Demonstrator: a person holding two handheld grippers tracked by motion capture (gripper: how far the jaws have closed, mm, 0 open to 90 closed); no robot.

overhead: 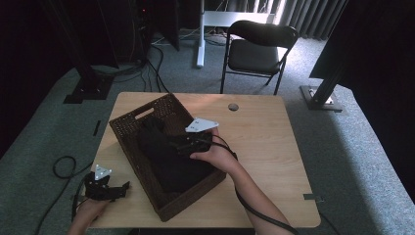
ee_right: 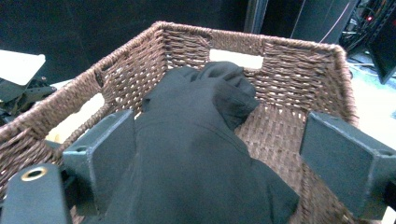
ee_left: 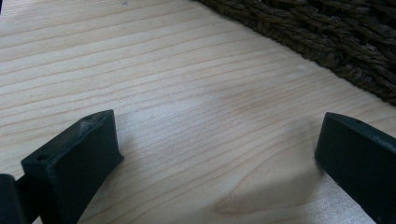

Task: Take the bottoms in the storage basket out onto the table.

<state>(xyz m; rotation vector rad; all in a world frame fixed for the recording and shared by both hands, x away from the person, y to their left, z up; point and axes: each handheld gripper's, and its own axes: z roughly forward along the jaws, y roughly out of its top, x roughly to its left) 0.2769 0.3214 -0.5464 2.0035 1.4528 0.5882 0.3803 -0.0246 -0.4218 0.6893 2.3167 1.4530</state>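
The left hand-held gripper [overhead: 116,190] is parked released on the worktop [overhead: 264,147]. The right hand-held gripper [ee_right: 224,154], jaws spread, straddles the black garment [ee_right: 196,158] in the wicker basket [ee_right: 299,70]; a thick fold should be pinched.

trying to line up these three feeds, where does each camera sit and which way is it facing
High view: above the person's side, looking forward and down on the table; shows forearms, left gripper and right gripper.
Left gripper view: rides the left gripper, low over the tabletop, facing the wicker basket wall; its jaws stand apart.
Right gripper view: rides the right gripper, looking into the basket at the black cloth; jaws apart.
Shared: the basket shows in all three.
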